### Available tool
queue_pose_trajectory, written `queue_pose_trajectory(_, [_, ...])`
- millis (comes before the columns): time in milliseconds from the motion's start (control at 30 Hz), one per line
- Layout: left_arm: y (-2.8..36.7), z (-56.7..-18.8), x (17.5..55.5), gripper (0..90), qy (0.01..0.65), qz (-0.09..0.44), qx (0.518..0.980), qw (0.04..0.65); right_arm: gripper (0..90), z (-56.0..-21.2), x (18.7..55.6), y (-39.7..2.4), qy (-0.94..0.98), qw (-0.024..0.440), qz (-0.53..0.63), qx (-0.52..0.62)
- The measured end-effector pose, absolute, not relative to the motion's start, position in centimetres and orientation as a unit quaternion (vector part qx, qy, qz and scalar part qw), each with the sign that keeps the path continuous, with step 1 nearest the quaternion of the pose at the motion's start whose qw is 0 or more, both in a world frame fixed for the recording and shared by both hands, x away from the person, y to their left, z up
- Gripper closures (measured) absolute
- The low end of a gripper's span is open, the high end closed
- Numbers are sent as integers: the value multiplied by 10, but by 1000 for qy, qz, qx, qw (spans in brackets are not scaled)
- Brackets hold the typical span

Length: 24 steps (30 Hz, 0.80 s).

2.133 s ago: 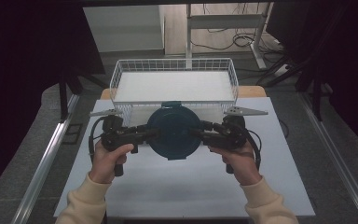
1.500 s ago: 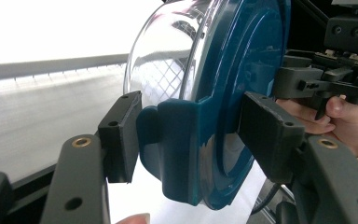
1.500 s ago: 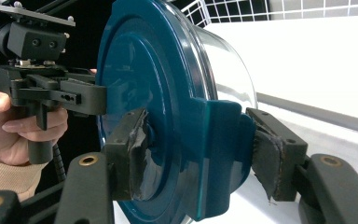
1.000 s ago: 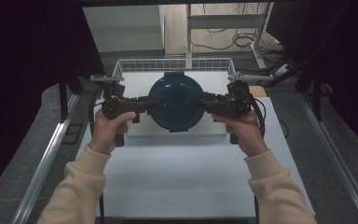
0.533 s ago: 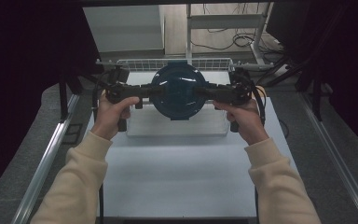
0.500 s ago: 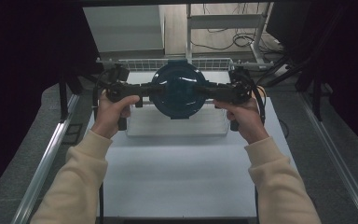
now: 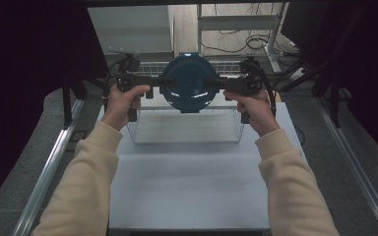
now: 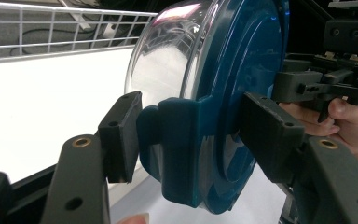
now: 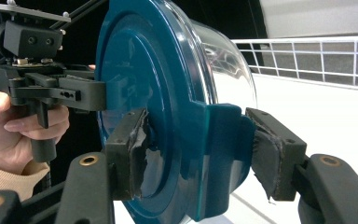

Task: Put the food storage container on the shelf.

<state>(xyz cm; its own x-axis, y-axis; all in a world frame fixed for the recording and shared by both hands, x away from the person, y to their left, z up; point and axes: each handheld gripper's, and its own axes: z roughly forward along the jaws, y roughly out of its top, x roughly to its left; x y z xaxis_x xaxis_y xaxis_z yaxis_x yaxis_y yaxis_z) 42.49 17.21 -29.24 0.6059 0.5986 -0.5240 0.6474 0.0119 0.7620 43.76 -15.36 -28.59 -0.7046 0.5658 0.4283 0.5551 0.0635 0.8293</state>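
- Dark curtains are flanking a white worktop [image 7: 187, 182] where a wire basket [image 7: 187, 129] is standing at the far end.
- A person is holding a teal lidded bowl [image 7: 188, 83] in the air above the basket's far side, tipped on edge.
- Left hand-held gripper [image 8: 186, 140] is clamping the bowl's teal side tab; right hand-held gripper [image 9: 198, 140] is gripping the opposite tab the same way.
- Risk, as I judge it: each grip is sitting on a small tab, so uneven pull or a twist between the hands could let the bowl slip and drop into the basket.
- Compared with two seconds ago, the bowl is sitting higher and farther away, no longer low over the worktop's near side.
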Motion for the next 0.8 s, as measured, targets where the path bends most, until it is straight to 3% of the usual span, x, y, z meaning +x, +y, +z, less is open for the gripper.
queue_pose_trajectory(800, [176, -319, 471, 393, 510, -71, 655, 553, 383, -312, 486, -148, 677, -84, 544, 488])
